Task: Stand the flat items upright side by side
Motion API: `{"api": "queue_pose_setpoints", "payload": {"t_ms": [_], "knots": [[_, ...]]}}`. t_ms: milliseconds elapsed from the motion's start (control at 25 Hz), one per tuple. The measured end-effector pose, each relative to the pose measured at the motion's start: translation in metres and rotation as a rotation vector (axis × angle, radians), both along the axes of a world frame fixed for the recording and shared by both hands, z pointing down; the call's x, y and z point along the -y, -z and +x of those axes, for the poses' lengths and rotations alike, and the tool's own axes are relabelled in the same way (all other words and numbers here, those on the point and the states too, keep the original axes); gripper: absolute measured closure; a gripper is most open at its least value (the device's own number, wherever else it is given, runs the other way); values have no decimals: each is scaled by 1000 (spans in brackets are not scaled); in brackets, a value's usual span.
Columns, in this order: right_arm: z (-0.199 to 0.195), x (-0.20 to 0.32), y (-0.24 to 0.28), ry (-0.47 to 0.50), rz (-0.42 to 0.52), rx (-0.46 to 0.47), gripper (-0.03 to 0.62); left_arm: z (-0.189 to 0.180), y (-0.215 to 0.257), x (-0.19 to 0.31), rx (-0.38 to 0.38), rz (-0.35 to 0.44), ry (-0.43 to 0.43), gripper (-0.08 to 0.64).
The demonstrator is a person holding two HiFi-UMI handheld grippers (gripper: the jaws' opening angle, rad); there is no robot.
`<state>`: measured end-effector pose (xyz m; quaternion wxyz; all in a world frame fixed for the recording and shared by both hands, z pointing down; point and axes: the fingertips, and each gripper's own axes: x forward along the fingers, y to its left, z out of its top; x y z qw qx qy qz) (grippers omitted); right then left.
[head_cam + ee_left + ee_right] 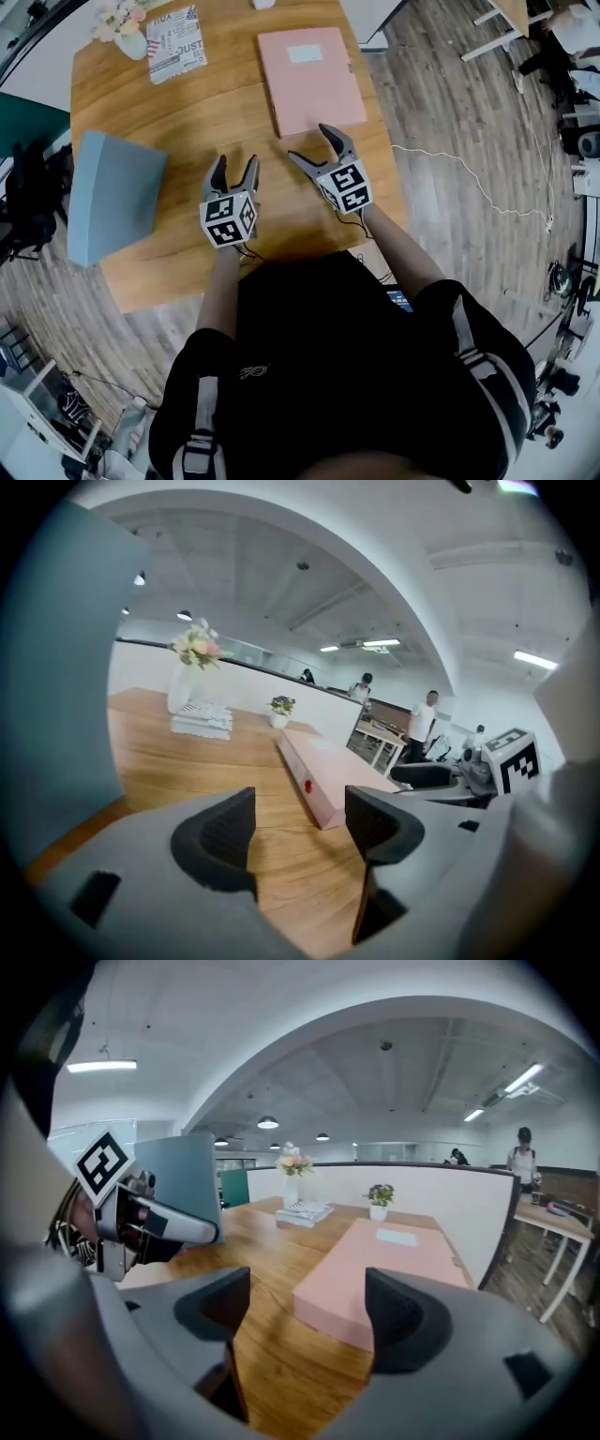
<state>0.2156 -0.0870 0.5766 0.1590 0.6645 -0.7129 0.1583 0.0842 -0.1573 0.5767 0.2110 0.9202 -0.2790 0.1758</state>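
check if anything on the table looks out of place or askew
Nothing spilled or damaged. The pink folder lies flat while the blue folder stands upright at the left edge of the table, well apart from it.

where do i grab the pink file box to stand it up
Probably its near short edge, approached from the person's side with the right gripper: the pink file box lies flat, that edge faces the open jaws, and nothing blocks it.

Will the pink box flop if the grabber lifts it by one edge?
Probably not much: the pink box has thick, straight sides and a flat top, so it looks stiff. It is broad, so it may feel heavy and droop from a one-edge grip. Stood on its narrow edge, it might tip over.
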Motion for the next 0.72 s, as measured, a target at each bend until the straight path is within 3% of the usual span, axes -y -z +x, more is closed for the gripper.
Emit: {"api": "queue_pose_setpoints", "payload": {"t_ms": [200, 400, 600, 720], "knots": [[64, -41, -14, -173, -40, 38, 207, 70, -16, -12, 3, -70, -109, 256], [121, -55, -29, -280, -105, 67, 210, 115, -40, -6, 49, -132, -121, 255], [165, -47, -52, -357, -178, 234, 207, 137, -63, 6, 69, -225, -49, 255], [183, -38, -62, -386, -198, 352, 209, 150, -73, 2, 100, -244, -61, 255]]}}
